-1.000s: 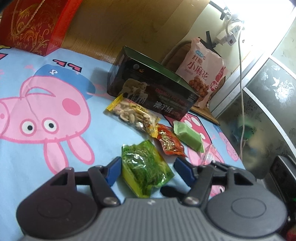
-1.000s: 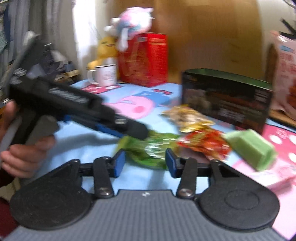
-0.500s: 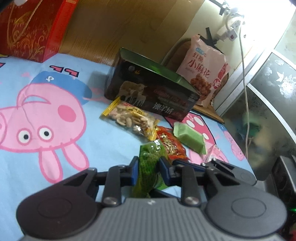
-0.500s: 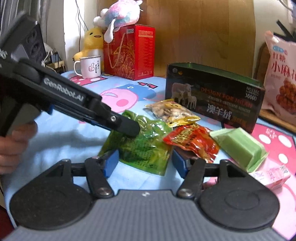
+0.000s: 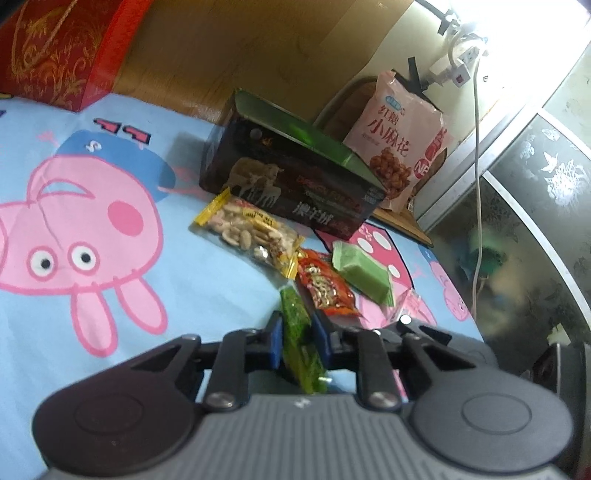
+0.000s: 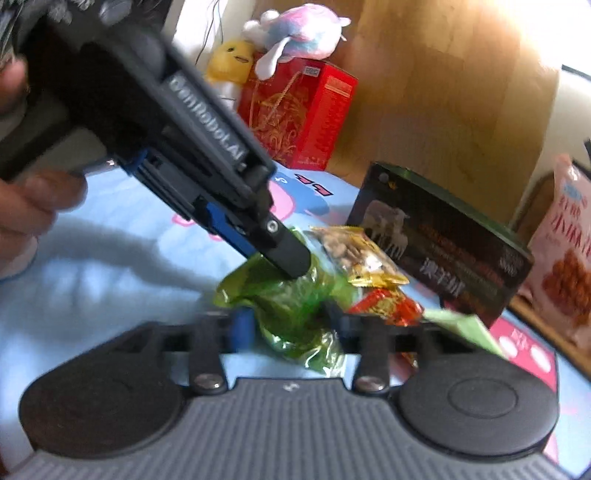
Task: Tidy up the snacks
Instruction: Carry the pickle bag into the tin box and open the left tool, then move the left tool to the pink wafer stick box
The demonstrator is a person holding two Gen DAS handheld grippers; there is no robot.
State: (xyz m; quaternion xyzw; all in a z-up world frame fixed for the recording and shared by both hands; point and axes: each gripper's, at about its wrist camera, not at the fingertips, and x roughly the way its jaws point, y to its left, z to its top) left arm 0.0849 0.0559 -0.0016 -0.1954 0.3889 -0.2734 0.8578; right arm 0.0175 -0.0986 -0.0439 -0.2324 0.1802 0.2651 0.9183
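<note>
My left gripper [image 5: 297, 338] is shut on a green snack packet [image 5: 300, 343], which stands on edge between its blue pads, lifted off the cloth. In the right wrist view the same green packet [image 6: 291, 299] hangs from the left gripper [image 6: 291, 264]. My right gripper [image 6: 288, 326] is open, its fingers on either side of the packet's lower part. On the cloth lie a peanut packet [image 5: 251, 230], a red snack packet [image 5: 325, 290] and a light green packet [image 5: 364, 271]. A dark open box [image 5: 291, 177] stands behind them.
A pink snack bag [image 5: 402, 129] leans at the back right. A red gift box [image 5: 55, 48] stands at the back left, with plush toys [image 6: 291, 33] on it. The blue cartoon cloth [image 5: 92, 236] covers the table. A small pink packet [image 5: 412, 308] lies at the right.
My left gripper closed on the green packet and lifted it off the cloth, turning it on edge. My right gripper moved in, so its fingers straddle the hanging packet.
</note>
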